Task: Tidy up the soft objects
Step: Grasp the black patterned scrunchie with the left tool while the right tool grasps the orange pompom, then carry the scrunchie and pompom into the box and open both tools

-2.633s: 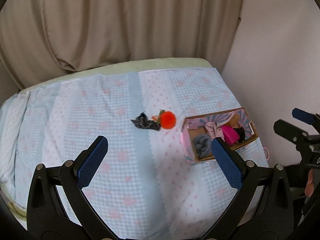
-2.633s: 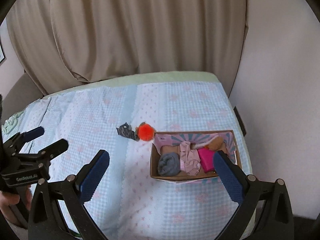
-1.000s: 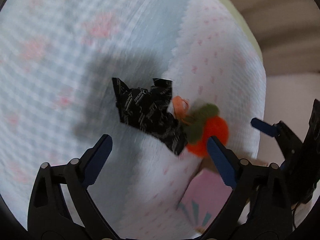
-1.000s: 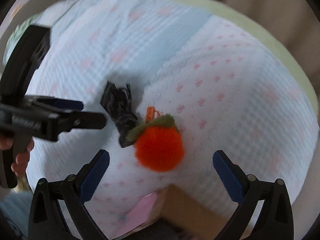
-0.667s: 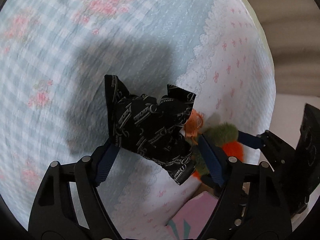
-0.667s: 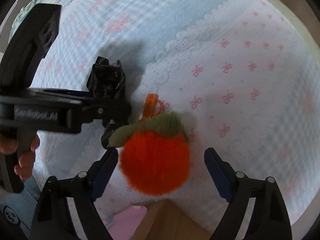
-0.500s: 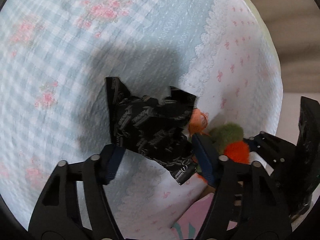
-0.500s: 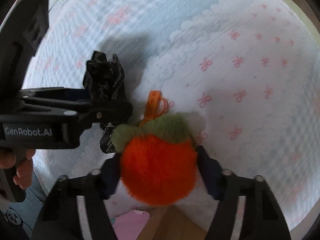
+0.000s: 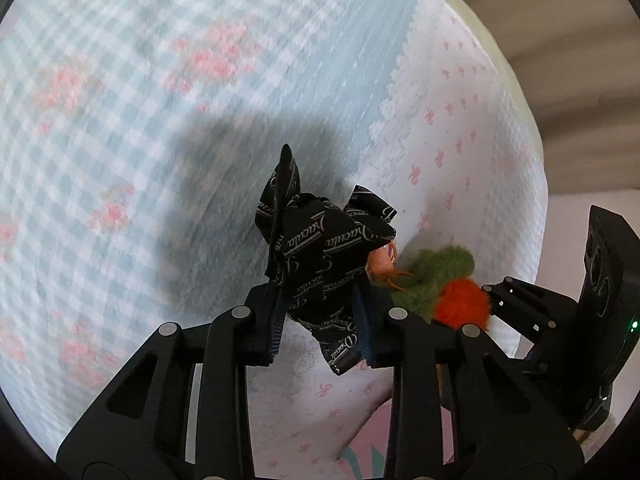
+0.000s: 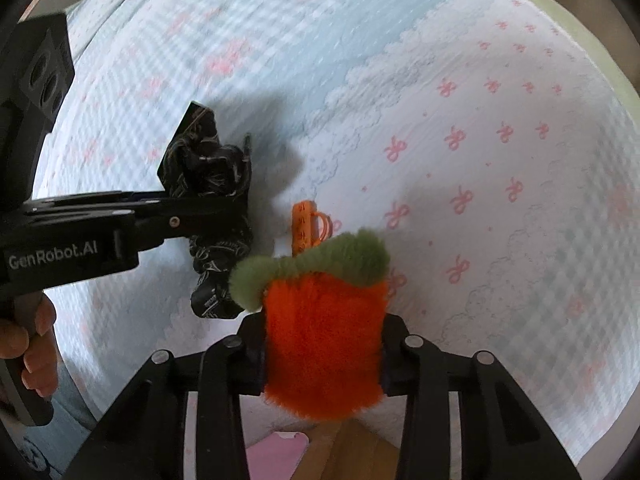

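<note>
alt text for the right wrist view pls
The right gripper is shut on a fluffy orange plush with a green top, over a blue and pink patterned bedspread. Beside it, the left gripper pinches a black printed cloth.

The brown cardboard box [image 10: 352, 452] is cut off at six o'clock in the right wrist view. The blue checked bedspread [image 9: 100, 100] blurs toward ten o'clock in the left wrist view.

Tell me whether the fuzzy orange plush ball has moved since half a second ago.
Cannot tell. The right gripper has closed on the fuzzy orange plush ball, squashing it, but it stays beside the scalloped seam.
</note>
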Available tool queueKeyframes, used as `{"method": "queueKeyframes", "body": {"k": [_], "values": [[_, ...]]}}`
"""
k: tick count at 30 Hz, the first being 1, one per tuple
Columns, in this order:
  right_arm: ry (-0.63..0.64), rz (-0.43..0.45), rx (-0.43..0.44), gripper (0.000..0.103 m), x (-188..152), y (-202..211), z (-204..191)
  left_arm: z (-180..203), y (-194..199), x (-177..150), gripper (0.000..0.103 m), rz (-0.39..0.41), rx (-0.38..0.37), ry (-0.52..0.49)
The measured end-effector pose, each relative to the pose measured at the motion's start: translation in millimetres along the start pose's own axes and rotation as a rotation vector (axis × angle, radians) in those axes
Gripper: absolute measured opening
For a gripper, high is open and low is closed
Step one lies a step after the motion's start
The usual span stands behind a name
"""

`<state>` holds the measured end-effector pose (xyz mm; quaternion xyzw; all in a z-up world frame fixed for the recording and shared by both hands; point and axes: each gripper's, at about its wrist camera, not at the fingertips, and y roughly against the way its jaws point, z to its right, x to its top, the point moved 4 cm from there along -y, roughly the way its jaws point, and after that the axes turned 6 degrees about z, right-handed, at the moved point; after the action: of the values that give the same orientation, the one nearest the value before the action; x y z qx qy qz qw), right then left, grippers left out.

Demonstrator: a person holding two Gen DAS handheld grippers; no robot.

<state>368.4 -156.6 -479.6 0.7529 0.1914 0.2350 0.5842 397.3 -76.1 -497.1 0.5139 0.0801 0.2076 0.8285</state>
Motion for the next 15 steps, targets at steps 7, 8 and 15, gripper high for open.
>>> {"method": "queueKeyframes", "body": {"k": [7, 8, 15], "values": [[-0.072, 0.086, -0.011, 0.036, -5.7, 27.7, -7.8, -11.3, 23.1, 10.0, 0.026, 0.057, -0.019, -0.042], [-0.083, 0.103, -0.014, 0.036, -6.2, 33.8, -10.0, -9.2, 30.1, 10.9, 0.026, 0.068, -0.021, -0.051], [-0.165, 0.222, -0.033, 0.036, -9.6, 90.5, -20.0, -1.2, 80.7, 4.4, 0.026, 0.129, -0.033, -0.124]]}}
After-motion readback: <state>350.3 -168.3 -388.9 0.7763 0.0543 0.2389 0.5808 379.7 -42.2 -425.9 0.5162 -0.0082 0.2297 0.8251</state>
